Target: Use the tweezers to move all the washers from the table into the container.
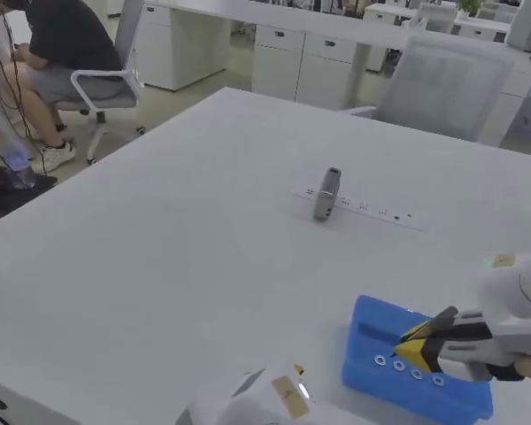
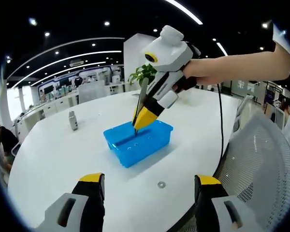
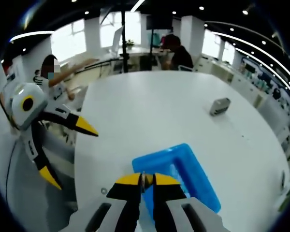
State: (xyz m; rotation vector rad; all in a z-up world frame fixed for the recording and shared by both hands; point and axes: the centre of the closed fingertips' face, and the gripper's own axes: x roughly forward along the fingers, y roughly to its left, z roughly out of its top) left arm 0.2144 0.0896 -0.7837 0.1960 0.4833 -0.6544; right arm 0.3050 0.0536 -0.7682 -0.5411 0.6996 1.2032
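Right gripper (image 2: 144, 118), jaws closed to a sliver on the tweezers (image 2: 142, 92), tips poised over the blue container (image 2: 135, 155); left gripper (image 2: 149, 178) spread wide, empty. Risk: a slackened squeeze could let the tweezers twist, flicking a washer over the rim. The container holds four washers (image 1: 398, 365) in a row; one loose washer (image 2: 161, 184) lies on the table (image 1: 203, 266) at the container's 5 o'clock in the left gripper view.
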